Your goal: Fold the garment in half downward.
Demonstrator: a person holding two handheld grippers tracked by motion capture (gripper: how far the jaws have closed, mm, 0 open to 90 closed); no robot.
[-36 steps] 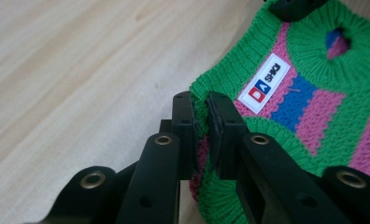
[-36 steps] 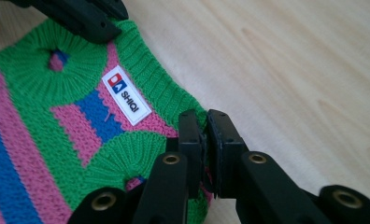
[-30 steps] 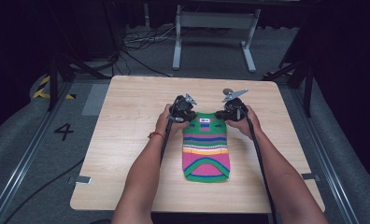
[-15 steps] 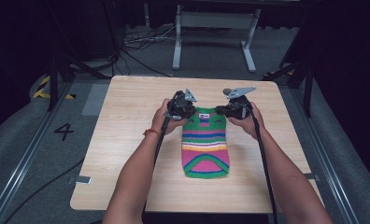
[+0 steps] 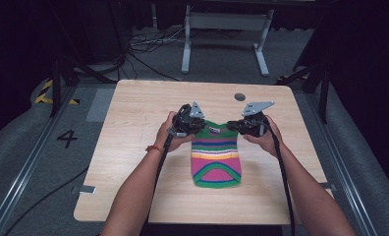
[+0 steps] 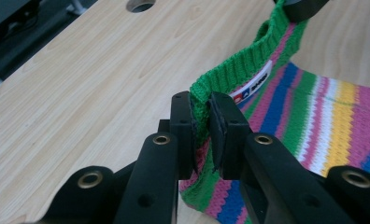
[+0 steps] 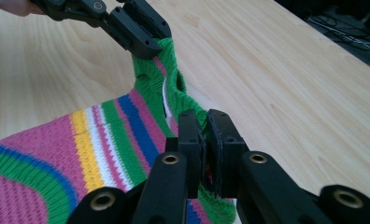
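striped knit in pink, green, blue, yellow and white: a small sleeveless sweater (image 5: 216,156) lies near the middle of the pale wooden table (image 5: 133,113), its rounded hem toward the person and its green ribbed neck edge toward the far side.

on the left, the left gripper (image 5: 192,124) is clamped on one corner of that green collar; in the left gripper view its jaws stand nearly closed with the ribbing pinched between the pads (image 6: 188,122), beside the white label (image 6: 253,85) sewn inside the neck. on the right, the right gripper (image 5: 239,126) grips the opposite corner the same way, its pads (image 7: 192,140) pressed together on the green edge.

judging by this, both grasps are made and the top edge is raised a little off the wood and stretched between the two grippers, while the lower body of the garment rests flat on the table. the lift looks barely begun; whatever comes after it, a fold, a flip or a move elsewhere, is not yet done. the round hole (image 5: 239,97) in the tabletop sits beyond the sweater, apart from it.
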